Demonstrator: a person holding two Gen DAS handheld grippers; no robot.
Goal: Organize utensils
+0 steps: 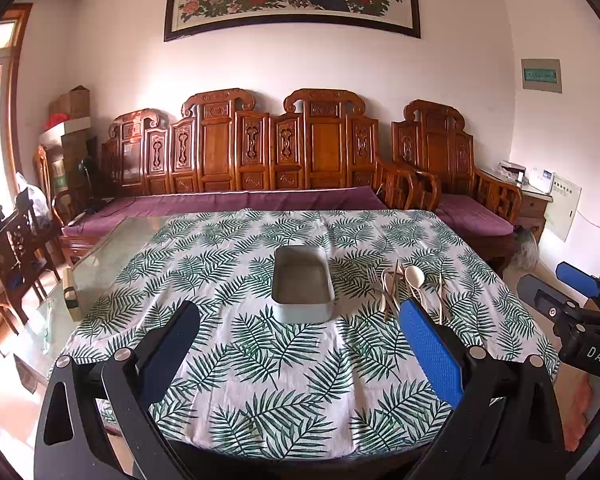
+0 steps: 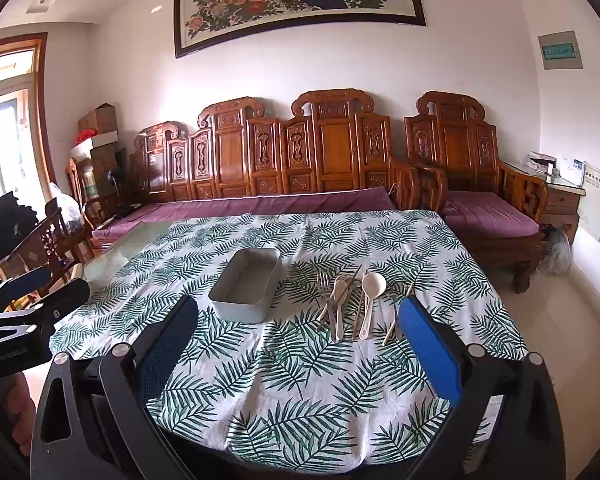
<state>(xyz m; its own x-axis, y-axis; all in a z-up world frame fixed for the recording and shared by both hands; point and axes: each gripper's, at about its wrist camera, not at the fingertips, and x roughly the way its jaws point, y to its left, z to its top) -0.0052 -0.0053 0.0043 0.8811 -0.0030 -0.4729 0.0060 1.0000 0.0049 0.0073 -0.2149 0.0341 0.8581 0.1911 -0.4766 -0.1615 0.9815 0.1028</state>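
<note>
Left gripper [image 1: 300,344] is wide open w/ nothing in it, held low over the near side of the table. Right gripper [image 2: 298,344] is wide open too, also empty, held the same way just beside it. Both are well back from the things they need.

Out past the fingers is the cloth [image 2: 284,392] w/ green leaves. On it sits the tin [image 2: 247,289], a gray box, and it looks empty inside. Just to the right of the tin is the pile [image 2: 350,306]: a fork [image 2: 324,286], a big spoon [image 2: 370,296], a small spoon and some sticks, all lying mixed up and touching. Nothing from the pile is in the tin yet.

So I think this is the very start: no pick made so far. The pile is nearer the right gripper, so that one should prob. go first. Next move needs it to go fwd and down, pick one piece that sticks out, like the big spoon's handle, and close on it only. The pieces are thin, flat and crossed, so a grab could drag a neighbor along.
</note>
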